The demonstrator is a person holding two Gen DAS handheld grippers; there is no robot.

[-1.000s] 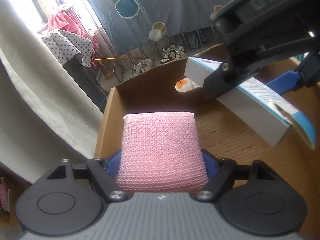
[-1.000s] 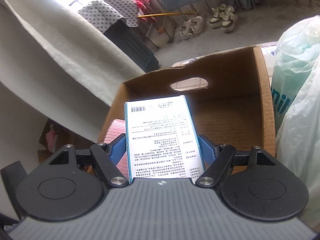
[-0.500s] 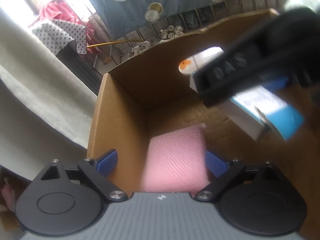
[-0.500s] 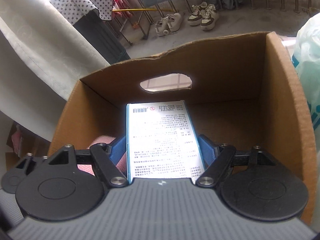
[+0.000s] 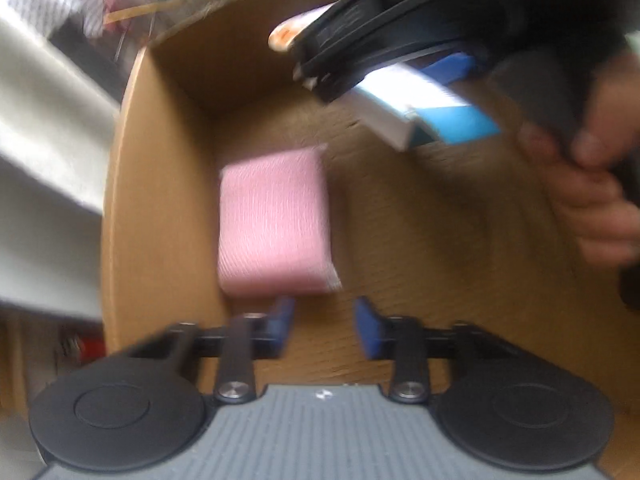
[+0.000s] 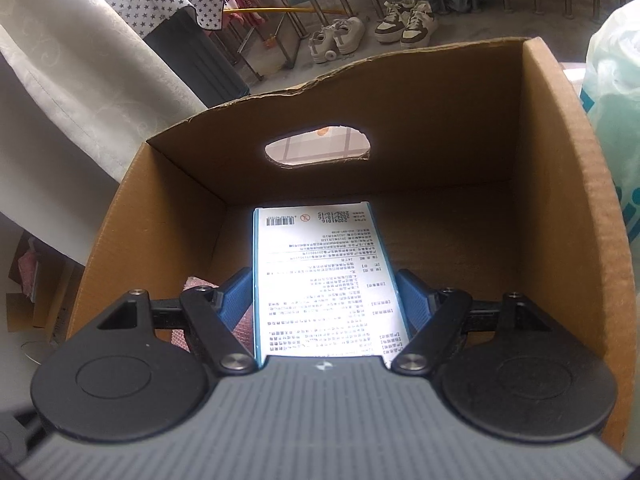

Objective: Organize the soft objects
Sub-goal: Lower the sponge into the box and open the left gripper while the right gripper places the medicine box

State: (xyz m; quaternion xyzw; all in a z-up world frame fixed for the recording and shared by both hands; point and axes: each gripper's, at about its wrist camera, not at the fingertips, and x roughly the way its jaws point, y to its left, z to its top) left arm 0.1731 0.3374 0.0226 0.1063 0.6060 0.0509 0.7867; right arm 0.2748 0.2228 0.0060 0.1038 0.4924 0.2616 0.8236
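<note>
My left gripper [image 5: 324,318] has just been closing, with nothing between its jaws. The pink sponge [image 5: 276,220] lies flat on the cardboard box [image 6: 560,208] floor by the left wall. My right gripper [image 6: 326,294] pinches the printed packet [image 6: 326,276], inside the box.

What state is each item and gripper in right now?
Pink mesh sponge: released, lying flat on the box floor.
White-and-blue printed carton: gripped, held inside the box.
Brown cardboard box: open-topped.
Left gripper: just closing, nothing between its fingers.
Right gripper: shut on the carton.
</note>
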